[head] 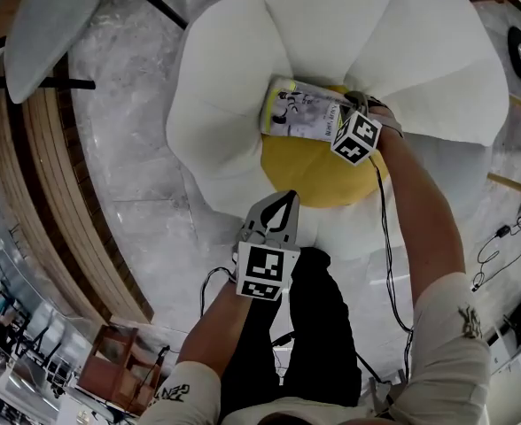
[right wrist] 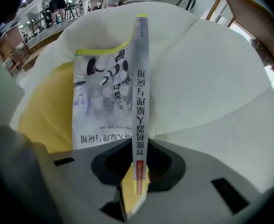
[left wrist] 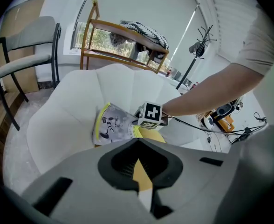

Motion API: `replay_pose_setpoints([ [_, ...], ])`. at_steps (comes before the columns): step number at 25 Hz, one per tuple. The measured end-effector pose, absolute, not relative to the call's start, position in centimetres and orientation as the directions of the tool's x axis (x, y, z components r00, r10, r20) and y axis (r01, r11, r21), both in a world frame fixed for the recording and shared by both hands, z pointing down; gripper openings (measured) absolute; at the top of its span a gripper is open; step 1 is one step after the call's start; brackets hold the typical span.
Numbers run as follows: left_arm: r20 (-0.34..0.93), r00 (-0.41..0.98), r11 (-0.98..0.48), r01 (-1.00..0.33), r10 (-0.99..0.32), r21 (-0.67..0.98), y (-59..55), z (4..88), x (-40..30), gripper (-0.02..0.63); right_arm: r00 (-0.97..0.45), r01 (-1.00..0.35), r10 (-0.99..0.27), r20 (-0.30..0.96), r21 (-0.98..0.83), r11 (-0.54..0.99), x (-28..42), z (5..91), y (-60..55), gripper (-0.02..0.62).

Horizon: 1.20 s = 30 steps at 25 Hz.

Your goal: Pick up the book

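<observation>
The book (head: 300,113), grey-white with a robot picture and a yellow edge, rests at the back of the yellow seat cushion (head: 318,171) of a white petal-shaped armchair (head: 234,87). My right gripper (head: 347,106) reaches steeply down at the book's right end. In the right gripper view the jaws (right wrist: 137,171) are shut on the book's spine (right wrist: 140,92), and its cover (right wrist: 99,101) fans out to the left. My left gripper (head: 283,204) hovers over the chair's front edge with nothing in it. Its jaws (left wrist: 139,171) are together, pointing toward the book (left wrist: 113,125) and the right gripper's marker cube (left wrist: 150,115).
A grey chair (head: 48,16) with black legs stands at the upper left on the marble floor. Cables (head: 500,237) lie on the floor at the right. A wooden shelf (left wrist: 123,45) and a coat stand (left wrist: 197,50) stand behind the armchair. A small wooden stool (head: 119,361) is at the lower left.
</observation>
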State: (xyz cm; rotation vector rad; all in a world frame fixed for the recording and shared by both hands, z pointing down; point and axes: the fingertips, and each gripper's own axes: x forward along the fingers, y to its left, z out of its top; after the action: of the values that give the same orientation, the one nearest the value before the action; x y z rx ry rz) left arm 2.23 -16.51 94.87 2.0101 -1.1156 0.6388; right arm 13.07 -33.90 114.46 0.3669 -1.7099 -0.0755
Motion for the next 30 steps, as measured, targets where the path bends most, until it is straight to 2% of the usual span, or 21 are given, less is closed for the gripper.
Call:
replay_pose_setpoints([
  [9, 0.695, 0.483, -0.32, -0.875, -0.533, 0.363, -16.5, 89.8, 2.5, 0.012, -0.112, -0.321, -0.289, 0.951, 0.241, 0.916, 13.6, 108.8, -28.7, 0.08],
  [19, 0.654, 0.47, -0.291, -0.882, -0.593, 0.37, -16.7, 82.5, 2.9, 0.012, -0.255, -0.584, -0.279, 0.926, 0.082, 0.807, 11.7, 97.6, -23.3, 0.08],
  [24, 0.648, 0.454, -0.254, -0.888, -0.611, 0.382, -17.1, 79.4, 2.9, 0.012, -0.283, -0.751, -0.342, 0.896, 0.015, 0.66, 12.7, 90.9, -23.2, 0.08],
  [30, 0.588, 0.466, -0.29, -0.882, -0.661, 0.372, -19.6, 71.9, 4.0, 0.012, -0.293, -0.86, -0.5, 0.815, 0.003, 0.51, 13.8, 79.6, -24.1, 0.08],
])
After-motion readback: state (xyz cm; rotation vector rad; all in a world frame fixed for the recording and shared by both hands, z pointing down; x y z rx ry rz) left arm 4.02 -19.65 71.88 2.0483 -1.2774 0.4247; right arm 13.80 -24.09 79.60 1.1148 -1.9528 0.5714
